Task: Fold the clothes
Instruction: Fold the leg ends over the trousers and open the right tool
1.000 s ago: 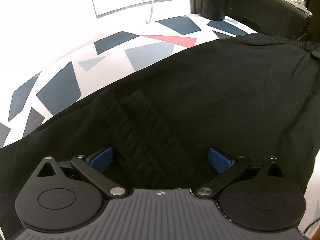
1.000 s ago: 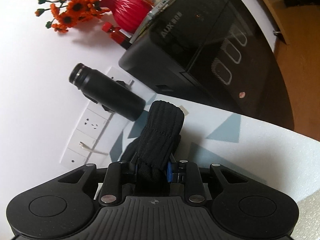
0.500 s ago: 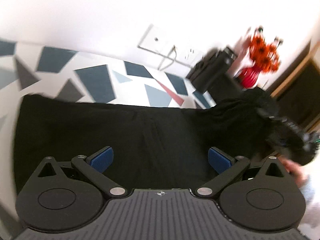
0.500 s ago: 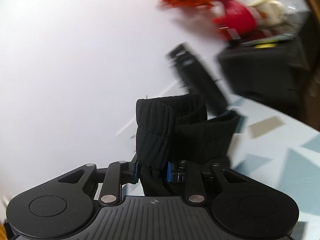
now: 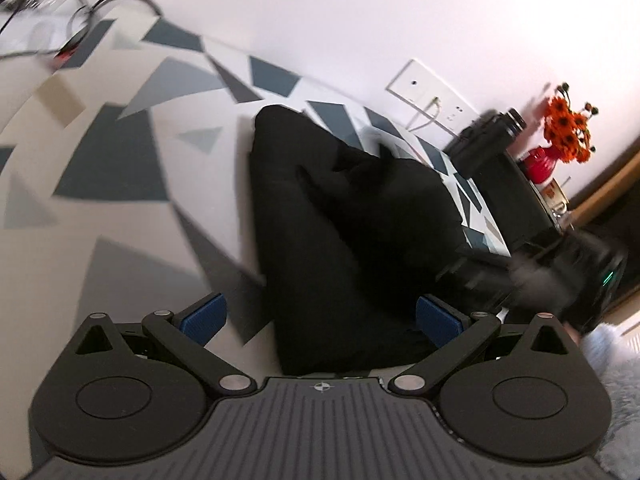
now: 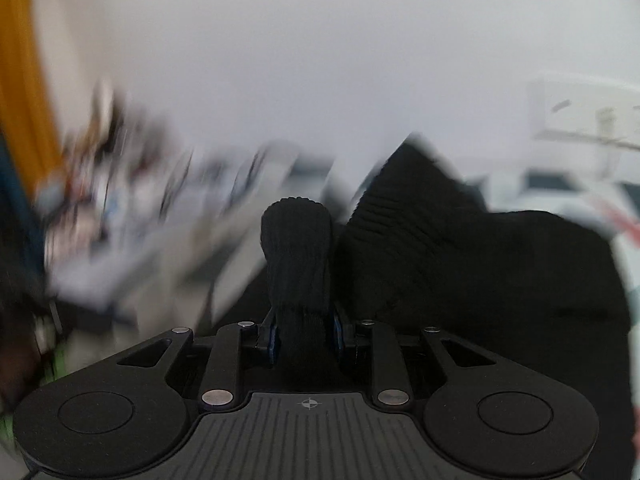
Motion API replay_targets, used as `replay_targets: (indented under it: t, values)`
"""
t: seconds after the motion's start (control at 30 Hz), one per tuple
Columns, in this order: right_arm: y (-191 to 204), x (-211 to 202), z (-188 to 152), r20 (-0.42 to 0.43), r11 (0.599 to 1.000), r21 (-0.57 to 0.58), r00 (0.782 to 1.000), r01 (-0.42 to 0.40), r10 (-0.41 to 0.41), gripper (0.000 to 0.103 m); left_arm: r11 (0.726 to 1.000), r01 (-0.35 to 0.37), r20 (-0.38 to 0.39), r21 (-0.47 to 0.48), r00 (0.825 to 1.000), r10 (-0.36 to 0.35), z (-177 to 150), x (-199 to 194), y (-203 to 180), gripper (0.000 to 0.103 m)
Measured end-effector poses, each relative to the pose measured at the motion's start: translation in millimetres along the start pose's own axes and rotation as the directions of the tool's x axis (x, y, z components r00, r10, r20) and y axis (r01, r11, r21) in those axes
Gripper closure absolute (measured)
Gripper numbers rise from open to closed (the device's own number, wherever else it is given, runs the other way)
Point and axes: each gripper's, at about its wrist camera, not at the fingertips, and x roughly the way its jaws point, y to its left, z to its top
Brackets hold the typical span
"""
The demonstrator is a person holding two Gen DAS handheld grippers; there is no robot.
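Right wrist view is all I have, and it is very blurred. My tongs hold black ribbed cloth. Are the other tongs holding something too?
Observer: No. The left tongs are open, nothing between the pads.
Operator: Where is the rest of the garment?
Observer: The black garment lies bunched on the patterned table, rising toward your right tongs.
Operator: Anything near it?
Observer: A black bottle past its far side, near the wall.

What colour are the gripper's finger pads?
Blue pads, clearest in the left wrist view.
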Motion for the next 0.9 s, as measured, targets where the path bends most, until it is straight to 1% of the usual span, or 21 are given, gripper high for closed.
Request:
replay_targets:
  t: [0.03, 0.07, 0.13, 0.2, 0.23, 0.27, 0.37, 0.4, 0.43, 0.47, 0.5, 0.53, 0.57, 0.63, 0.7, 0.73, 0.8, 0.9]
  values:
    - [15, 8, -8, -0.03, 0.999, -0.051, 1.0, 0.006, -0.008, 0.08, 1.0, 0.0, 0.0, -0.003, 1.0, 0.0, -2, -2, 4, 0.0]
    - [25, 13, -11, -0.04, 0.997, -0.082, 0.999, 0.013, -0.016, 0.08, 1.0, 0.0, 0.0, -0.003, 1.0, 0.0, -4, -4, 7, 0.0]
    - [37, 6, -7, -0.027, 0.997, -0.069, 0.999, 0.022, -0.024, 0.081, 1.0, 0.007, 0.003, -0.001, 1.0, -0.007, -6, -8, 12, 0.0]
    - [39, -5, 5, 0.008, 0.999, -0.039, 0.999, 0.034, -0.033, 0.081, 1.0, 0.022, 0.009, -0.003, 1.0, -0.022, -9, -14, 17, 0.0]
    - [40, -7, 8, 0.004, 0.999, -0.037, 1.0, 0.031, -0.031, 0.08, 1.0, 0.03, 0.009, -0.007, 1.0, -0.03, -9, -15, 19, 0.0]
    - [41, -8, 10, -0.01, 0.999, -0.04, 1.0, 0.023, -0.024, 0.078, 0.999, 0.038, 0.01, -0.011, 0.999, -0.038, -9, -15, 21, 0.0]
    - [43, -10, 14, -0.054, 0.999, -0.051, 0.999, 0.001, -0.004, 0.077, 0.998, 0.062, 0.01, -0.019, 0.998, -0.062, -8, -15, 24, 0.0]
    - [44, -11, 15, -0.068, 0.999, -0.054, 0.998, -0.006, 0.003, 0.075, 0.997, 0.07, 0.009, -0.015, 0.998, -0.07, -6, -13, 24, 0.0]
    - [45, -12, 17, -0.083, 0.998, -0.057, 0.997, -0.014, 0.009, 0.071, 0.997, 0.076, 0.009, -0.002, 0.997, -0.076, -4, -12, 21, 0.0]
    - [46, -12, 18, -0.097, 0.998, -0.06, 0.995, -0.022, 0.016, 0.062, 0.996, 0.084, 0.008, 0.015, 0.996, -0.084, -1, -10, 18, 0.0]
    - [47, -13, 20, -0.111, 0.998, -0.063, 0.994, -0.029, 0.022, 0.055, 0.995, 0.095, 0.009, 0.042, 0.995, -0.095, 3, -7, 12, 0.0]
    - [48, -14, 21, -0.126, 0.997, -0.066, 0.992, -0.037, 0.028, 0.04, 0.992, 0.105, 0.01, 0.069, 0.994, -0.106, 6, -4, 5, 0.0]
    - [49, -15, 22, -0.14, 0.997, -0.069, 0.989, -0.045, 0.035, 0.033, 0.988, 0.117, 0.01, 0.097, 0.993, -0.118, 10, -1, -2, 0.0]
    - [51, -16, 25, -0.169, 0.995, -0.074, 0.984, -0.06, 0.047, 0.033, 0.975, 0.147, 0.006, 0.165, 0.989, -0.15, 18, 7, -21, 0.0]
    - [41, -24, 41, -0.171, 0.997, -0.058, 0.985, -0.04, 0.03, 0.034, 0.958, 0.171, 0.0, 0.23, 0.984, -0.176, 23, 16, -40, 0.0]
    - [35, -28, 50, -0.168, 0.998, -0.048, 0.986, -0.027, 0.018, 0.037, 0.953, 0.183, 0.012, 0.243, 0.981, -0.191, 25, 21, -47, 0.0]
    - [23, -32, 68, -0.17, 1.0, -0.028, 0.986, -0.001, -0.003, 0.037, 0.949, 0.204, -0.015, 0.24, 0.978, -0.207, 28, 36, -55, 0.0]
    - [4, -18, 94, -0.185, 0.999, -0.009, 0.982, 0.032, -0.033, 0.037, 0.954, 0.203, -0.046, 0.222, 0.979, -0.198, 25, 53, -60, 0.0]
